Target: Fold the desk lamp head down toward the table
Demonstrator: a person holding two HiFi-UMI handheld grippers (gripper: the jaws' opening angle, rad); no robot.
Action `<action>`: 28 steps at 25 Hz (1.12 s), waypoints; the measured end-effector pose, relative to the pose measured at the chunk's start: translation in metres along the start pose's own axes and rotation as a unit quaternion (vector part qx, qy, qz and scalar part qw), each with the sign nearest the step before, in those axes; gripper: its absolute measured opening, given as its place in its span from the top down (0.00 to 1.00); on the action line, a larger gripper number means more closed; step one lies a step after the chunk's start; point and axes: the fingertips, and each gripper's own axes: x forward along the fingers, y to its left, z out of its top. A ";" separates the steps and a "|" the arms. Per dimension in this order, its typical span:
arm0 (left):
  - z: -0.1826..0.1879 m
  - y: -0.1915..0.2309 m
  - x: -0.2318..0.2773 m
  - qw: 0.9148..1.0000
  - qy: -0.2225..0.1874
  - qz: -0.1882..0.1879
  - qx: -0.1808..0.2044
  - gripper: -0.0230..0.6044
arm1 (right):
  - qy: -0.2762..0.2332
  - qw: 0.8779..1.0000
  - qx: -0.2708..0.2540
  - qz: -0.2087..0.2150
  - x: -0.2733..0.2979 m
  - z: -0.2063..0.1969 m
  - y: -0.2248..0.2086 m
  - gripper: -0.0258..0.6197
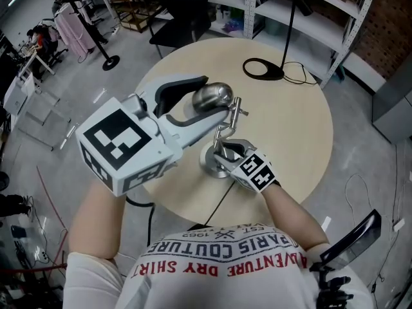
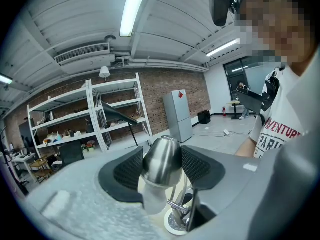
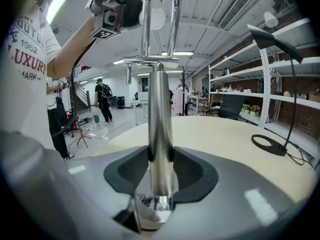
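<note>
A chrome desk lamp stands on the round beige table point(image 1: 290, 127), its round base point(image 1: 207, 165) near the front edge. My left gripper point(image 1: 209, 100) is shut on the domed lamp head point(image 1: 217, 94), which is raised above the base; in the left gripper view the head point(image 2: 161, 156) sits pinched between both pads, with the base point(image 2: 174, 225) below. My right gripper point(image 1: 224, 152) is low at the base, shut on the upright lamp post point(image 3: 160, 129), both pads against it. Two thin rods point(image 3: 172, 19) rise from the post toward the head.
A black ring-shaped lamp foot point(image 1: 262, 68) with a thin pole and a cable lies at the table's far side. Metal shelving point(image 1: 309, 11) and a black chair point(image 1: 183, 8) stand beyond the table. People stand far off in the right gripper view.
</note>
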 end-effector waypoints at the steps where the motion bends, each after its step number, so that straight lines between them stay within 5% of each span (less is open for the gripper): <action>1: 0.000 0.000 0.000 1.000 0.000 0.000 0.000 0.58 | 0.000 1.000 0.000 0.000 0.000 0.000 -0.001 0.72; 15: -0.011 0.012 -0.013 0.999 -0.012 0.008 -0.036 0.59 | 0.003 1.000 -0.004 -0.008 0.001 -0.005 -0.006 0.72; 28: -0.038 0.042 -0.038 0.993 -0.038 0.021 -0.110 0.59 | 0.009 1.000 0.005 0.000 -0.002 -0.005 -0.005 0.72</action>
